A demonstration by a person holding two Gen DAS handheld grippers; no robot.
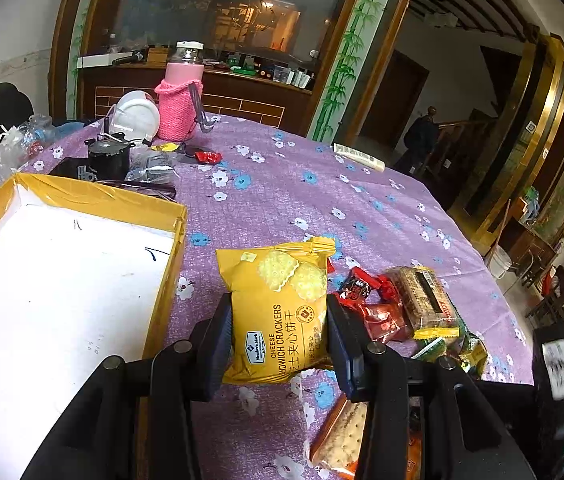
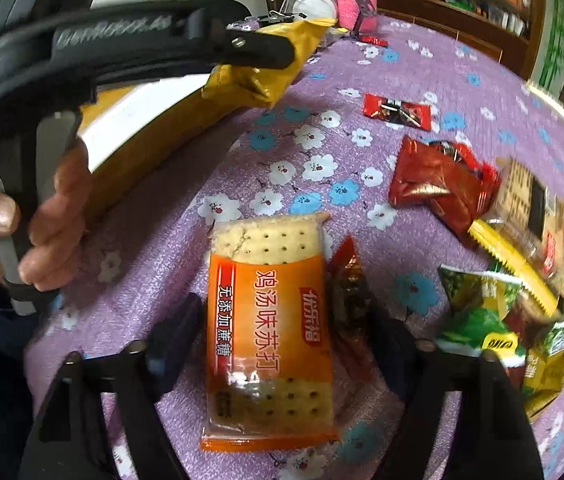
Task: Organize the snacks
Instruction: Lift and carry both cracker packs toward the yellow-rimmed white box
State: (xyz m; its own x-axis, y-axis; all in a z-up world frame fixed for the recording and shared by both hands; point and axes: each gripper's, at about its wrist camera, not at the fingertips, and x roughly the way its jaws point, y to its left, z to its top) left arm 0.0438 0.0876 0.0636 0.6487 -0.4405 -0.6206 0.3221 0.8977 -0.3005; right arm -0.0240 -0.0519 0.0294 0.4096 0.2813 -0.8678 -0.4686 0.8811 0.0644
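My left gripper [image 1: 278,320] is shut on a yellow cheese sandwich cracker pack [image 1: 278,304], held above the purple flowered tablecloth just right of the yellow-rimmed white box [image 1: 62,264]. The pack also shows in the right wrist view [image 2: 282,60], clamped by the left gripper. My right gripper [image 2: 282,332] is open, its fingers on either side of an orange soda cracker pack [image 2: 270,320] lying on the cloth. A dark red candy [image 2: 347,300] lies just right of that pack.
Several loose snacks lie right of the orange pack: red wrappers [image 2: 437,184], a brown biscuit pack [image 2: 529,216], green packets [image 2: 493,320]. A pink knitted bottle [image 1: 182,96], a white bowl and clutter stand at the table's far left. The table edge [image 1: 481,240] curves away on the right.
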